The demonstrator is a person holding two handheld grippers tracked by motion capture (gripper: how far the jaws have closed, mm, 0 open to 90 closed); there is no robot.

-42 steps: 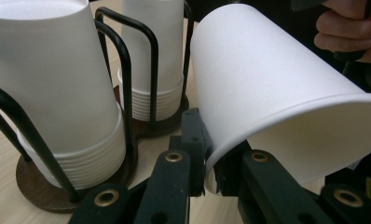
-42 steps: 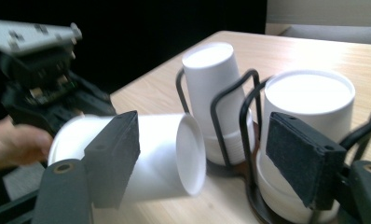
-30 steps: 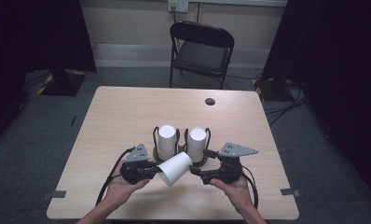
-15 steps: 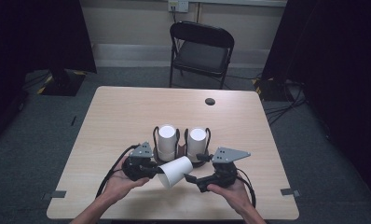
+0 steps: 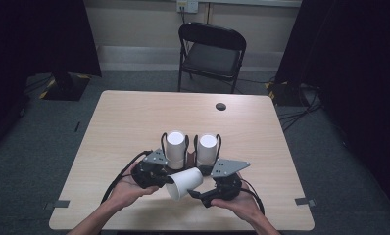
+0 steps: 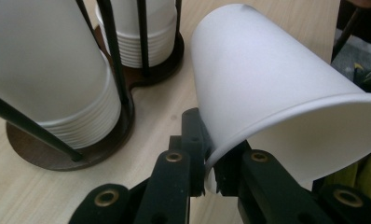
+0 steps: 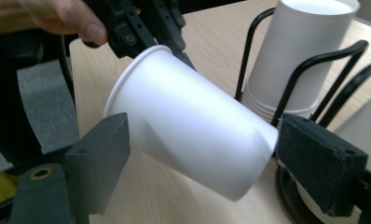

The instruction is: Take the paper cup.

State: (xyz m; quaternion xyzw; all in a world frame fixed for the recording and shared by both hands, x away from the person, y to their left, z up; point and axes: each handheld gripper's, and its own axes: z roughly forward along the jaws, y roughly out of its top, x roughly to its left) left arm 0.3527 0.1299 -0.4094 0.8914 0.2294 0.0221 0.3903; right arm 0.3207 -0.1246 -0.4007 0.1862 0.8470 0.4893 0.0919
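My left gripper (image 6: pixel 210 175) pinches the paper cup (image 6: pixel 272 102) by its rim so my right gripper (image 7: pixel 197 158), jaws wide, can straddle its body.

You had one white paper cup (image 5: pixel 184 182) lying on its side in the air, just above the counter (image 5: pixel 134 122). It was plain and empty. Your left gripper (image 6: pixel 210 175) pinched its rolled rim, and your right gripper's (image 7: pixel 197 154) jaws stood on both sides of its body. Its closed bottom pointed toward the two cup stacks (image 5: pixel 176 147).
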